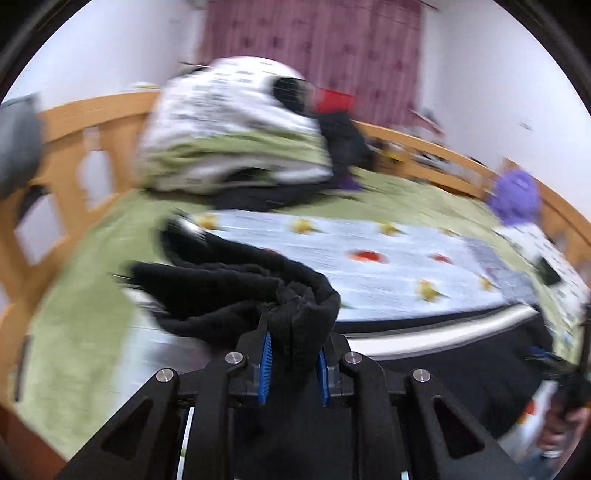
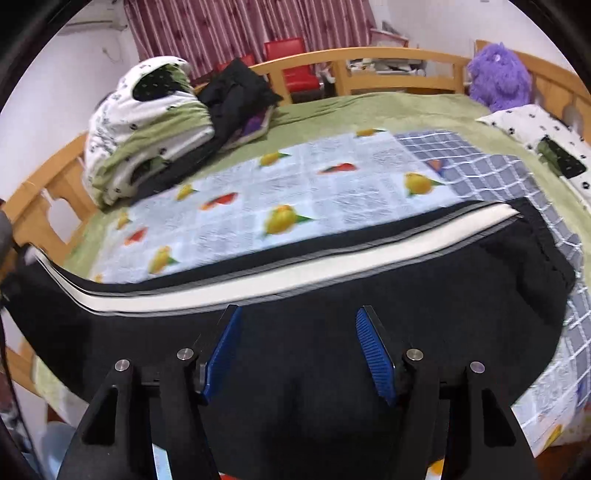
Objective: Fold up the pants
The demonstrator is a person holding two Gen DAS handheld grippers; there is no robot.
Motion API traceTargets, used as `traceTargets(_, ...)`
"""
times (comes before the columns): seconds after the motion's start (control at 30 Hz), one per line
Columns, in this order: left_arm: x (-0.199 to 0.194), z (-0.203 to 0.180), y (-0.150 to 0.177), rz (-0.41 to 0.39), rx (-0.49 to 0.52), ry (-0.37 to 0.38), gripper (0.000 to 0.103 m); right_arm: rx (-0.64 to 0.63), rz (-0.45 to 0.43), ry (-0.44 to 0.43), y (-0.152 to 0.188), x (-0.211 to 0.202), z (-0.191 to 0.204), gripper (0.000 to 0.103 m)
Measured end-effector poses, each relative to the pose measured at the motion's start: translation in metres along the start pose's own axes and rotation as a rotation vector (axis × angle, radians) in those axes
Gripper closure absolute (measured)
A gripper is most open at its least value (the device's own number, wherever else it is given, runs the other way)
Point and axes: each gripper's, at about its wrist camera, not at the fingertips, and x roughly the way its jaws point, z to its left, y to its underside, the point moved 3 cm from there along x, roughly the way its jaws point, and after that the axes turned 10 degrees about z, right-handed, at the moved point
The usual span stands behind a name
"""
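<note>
A wooden-framed bed fills the room, with a maroon curtain on the wall beyond it. A green bedspread covers the bed, and a fruit-printed sheet is spread over it. The black pants with a white side stripe lie stretched across the sheet, directly beneath and ahead of the right gripper. Its blue pads stand spread apart above the dark cloth, pinching nothing.

The left gripper has its jaws drawn close together on a bunched fold of the pants, which rises between the pads and trails away to the left in front of it. This view is smeared by motion.

Beyond both grippers, a folded quilt and a black jacket sit far left, and a purple plush toy sits far right beside a spotted pillow.
</note>
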Motion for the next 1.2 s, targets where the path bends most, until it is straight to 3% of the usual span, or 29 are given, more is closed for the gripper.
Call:
traceTargets(0.1, 0.029, -0.079, 0.012, 0.052, 0.083, 0.073, 0.085, 0.039, 0.008, 0.046, 0.008, -0.003, -0.032, 0.04)
traceTargets(0.23, 0.069, -0.145, 0.047, 0.149, 0.118, 0.185, 0.085, 0.176, -0.004, -0.04, 0.021, -0.019, -0.08, 0.04)
traceTargets(0.33, 0.096, -0.174, 0.086, 0.245, 0.151, 0.215, 0.085, 0.232, -0.01, -0.075, 0.032, -0.026, -0.101, 0.04)
traceTargets(0.43, 0.113, -0.184, 0.113, 0.347, 0.194, 0.191, 0.082, 0.238, 0.006, -0.101, 0.037, -0.024, -0.104, 0.04)
traceTargets(0.57, 0.088, -0.168, 0.11, 0.356, 0.18, 0.261, 0.071, 0.178, 0.024, -0.126, 0.036, -0.018, -0.085, 0.04)
traceTargets(0.63, 0.067, -0.154, 0.1, 0.328, 0.17, 0.284, 0.034, 0.147, 0.034, -0.142, 0.034, -0.015, -0.071, 0.04)
traceTargets(0.67, 0.06, -0.149, 0.096, 0.298, 0.169, 0.286, 0.032, 0.128, 0.037, -0.152, 0.031, -0.013, -0.06, 0.04)
traceTargets(0.77, 0.037, -0.125, 0.077, 0.208, 0.181, 0.244, 0.032, 0.059, 0.036, -0.18, 0.025, -0.006, -0.023, 0.04)
traceTargets(0.9, 0.04, -0.083, 0.039, 0.209, 0.139, 0.062, 0.031, -0.04, 0.072, -0.186, 0.022, 0.012, 0.03, 0.038)
traceTargets(1.03, 0.047, -0.053, 0.013, 0.147, 0.093, -0.024, 0.031, -0.148, 0.162, -0.207, 0.027, 0.042, 0.08, 0.037)
traceTargets(1.1, 0.052, -0.037, 0.016, 0.113, 0.059, -0.039, 0.031, -0.192, 0.231, -0.183, 0.035, 0.066, 0.098, 0.037)
traceTargets(1.17, 0.064, -0.016, 0.025, 0.115, -0.006, 0.004, 0.031, -0.223, 0.292, -0.106, 0.046, 0.089, 0.105, 0.037)
traceTargets(1.2, 0.071, -0.009, 0.029, 0.131, -0.032, 0.029, 0.031, -0.23, 0.281, -0.084, 0.05, 0.094, 0.105, 0.037)
